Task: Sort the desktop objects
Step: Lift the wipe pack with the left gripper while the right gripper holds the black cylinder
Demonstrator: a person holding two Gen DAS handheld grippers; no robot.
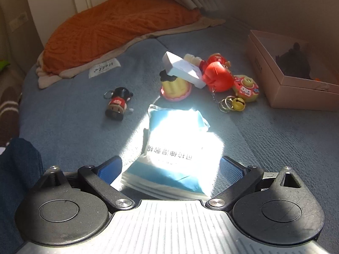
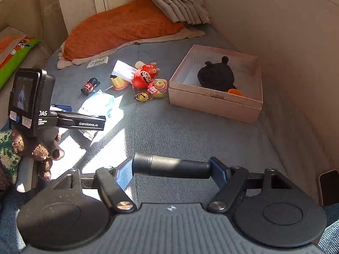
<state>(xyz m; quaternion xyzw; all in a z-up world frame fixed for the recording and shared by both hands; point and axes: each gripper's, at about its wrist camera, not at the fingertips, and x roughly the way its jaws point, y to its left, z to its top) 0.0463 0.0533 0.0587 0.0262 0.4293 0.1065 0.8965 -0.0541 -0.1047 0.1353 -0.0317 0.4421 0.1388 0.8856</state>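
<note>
Right wrist view: right hand-held gripper (image 2: 170,170) clamps a black cylinder (image 2: 170,166) crosswise, one end against each blue pad, above the grey-blue mat (image 2: 190,133). Left wrist view: left hand-held gripper (image 1: 167,167) stands wide, its pads flanking but apparently not pressing the sunlit blue-and-white packet (image 1: 178,146). Farther off lie a small doll keychain (image 1: 116,104), a cluster of toys (image 1: 203,77) and, at far right, a pink box (image 2: 214,101) containing a black plush (image 2: 216,76).
</note>
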